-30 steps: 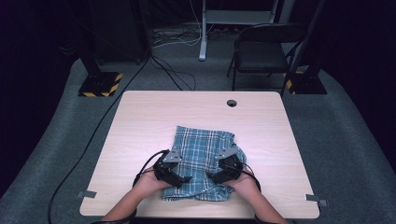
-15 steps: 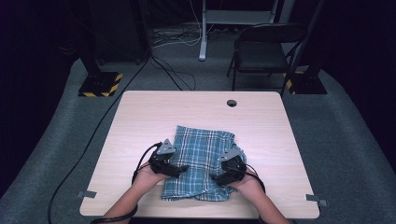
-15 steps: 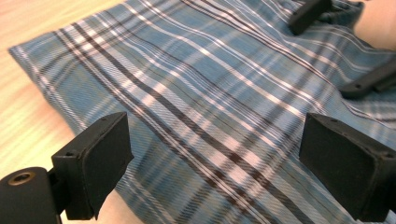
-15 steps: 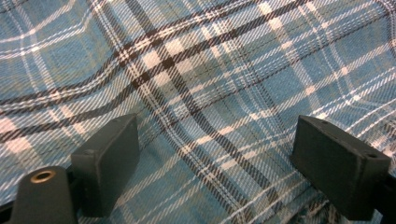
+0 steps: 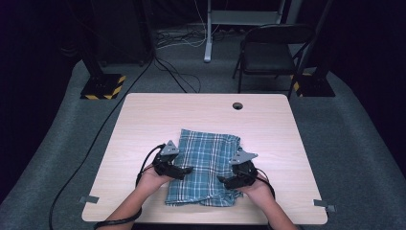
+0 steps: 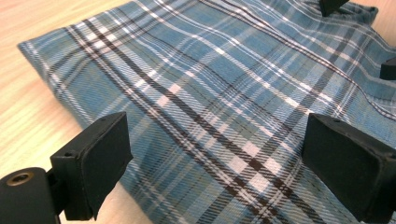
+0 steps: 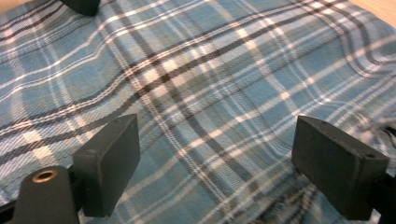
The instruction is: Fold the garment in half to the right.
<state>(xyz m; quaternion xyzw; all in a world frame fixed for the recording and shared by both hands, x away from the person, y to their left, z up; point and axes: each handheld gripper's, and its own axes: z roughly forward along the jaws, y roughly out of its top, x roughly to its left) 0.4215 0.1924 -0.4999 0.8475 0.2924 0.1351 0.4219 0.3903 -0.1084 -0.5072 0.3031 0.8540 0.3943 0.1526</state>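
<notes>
On the worktop (image 5: 143, 120), near its front edge, a folded plaid cloth (image 5: 206, 163) under left tongs (image 5: 187, 169) and right tongs (image 5: 223, 180), both spread and empty: best lowered evenly, pinching both side edges together.

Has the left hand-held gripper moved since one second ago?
Yes. The left hand-held gripper shifted slightly left, from over the plaid cloth towards its left edge, judged against the table's cable hole.
</notes>
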